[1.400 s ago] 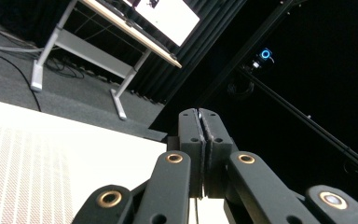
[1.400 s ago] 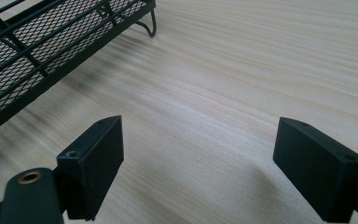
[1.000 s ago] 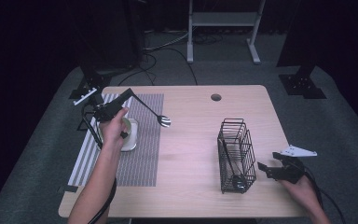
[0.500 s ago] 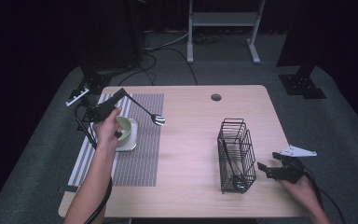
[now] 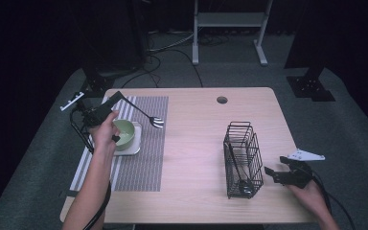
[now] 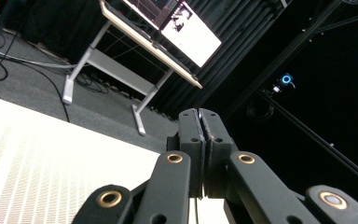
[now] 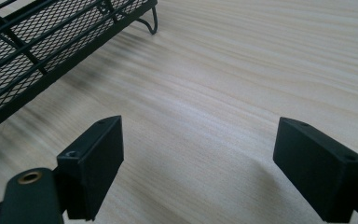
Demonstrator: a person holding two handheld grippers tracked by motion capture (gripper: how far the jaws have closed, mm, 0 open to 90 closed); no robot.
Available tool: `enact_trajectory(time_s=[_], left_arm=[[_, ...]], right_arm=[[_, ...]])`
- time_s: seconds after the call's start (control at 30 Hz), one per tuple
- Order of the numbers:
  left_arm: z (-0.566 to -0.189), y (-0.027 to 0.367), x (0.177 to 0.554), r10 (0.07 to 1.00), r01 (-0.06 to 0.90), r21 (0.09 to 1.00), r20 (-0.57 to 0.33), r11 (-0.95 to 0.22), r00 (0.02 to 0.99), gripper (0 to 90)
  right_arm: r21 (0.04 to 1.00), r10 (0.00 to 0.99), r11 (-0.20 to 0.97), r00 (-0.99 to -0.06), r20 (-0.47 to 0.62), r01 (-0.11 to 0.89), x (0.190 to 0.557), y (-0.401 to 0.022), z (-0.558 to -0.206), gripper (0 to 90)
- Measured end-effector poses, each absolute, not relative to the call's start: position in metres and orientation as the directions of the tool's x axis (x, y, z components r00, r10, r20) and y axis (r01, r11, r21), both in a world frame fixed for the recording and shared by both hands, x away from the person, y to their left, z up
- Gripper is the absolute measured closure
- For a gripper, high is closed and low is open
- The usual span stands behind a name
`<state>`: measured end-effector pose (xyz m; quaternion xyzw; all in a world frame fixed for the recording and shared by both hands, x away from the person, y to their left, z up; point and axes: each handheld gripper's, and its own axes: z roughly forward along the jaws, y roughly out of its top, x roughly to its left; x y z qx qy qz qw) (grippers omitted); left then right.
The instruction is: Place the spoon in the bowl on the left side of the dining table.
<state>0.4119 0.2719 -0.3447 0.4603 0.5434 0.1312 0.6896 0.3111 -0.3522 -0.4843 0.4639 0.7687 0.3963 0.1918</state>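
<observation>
Silver fork (image 5: 149,117) is the thing to watch here. It's pinched by its handle end in the left claw (image 5: 116,97), whose pads look pressed tight together in the left gripper view (image 6: 200,140); the handle is so thin you can't make it out between them there.

Using the green bowl (image 5: 124,132) as the landmark: the fork hangs just past the bowl's far-right side, over the striped placemat (image 5: 143,163), lifted off it as far as I can tell. Its long axis runs diagonally, handle up at the claw on the far-left side of the bowl, tines pointing down and to the right, toward the wire basket (image 5: 242,160) well off to the bowl's right. Gripping at the handle tip makes sense to me: it leaves the tined end free to go into something or get laid down beside the bowl.

The bowl itself sits on a small white plate (image 5: 135,147) on the mat.

The right claw (image 5: 271,172) is way over on the far side of the basket from the bowl, spread wide with nothing between its pads (image 7: 95,156), just parked low over the pale wood worktop (image 5: 196,143). Looks like it's waiting its turn.
</observation>
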Motion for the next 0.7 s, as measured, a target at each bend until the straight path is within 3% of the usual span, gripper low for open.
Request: enact_trajectory(time_s=[0.7], left_arm=[[-0.345, 0.295, 0.408, 0.695, 0.291, 0.772, -0.635, 0.565, 0.337, 89.0]], right_arm=[[0.786, 0.865, 0.257, -0.496, 0.071, 0.562, 0.311, -0.352, -0.484, 14.9]])
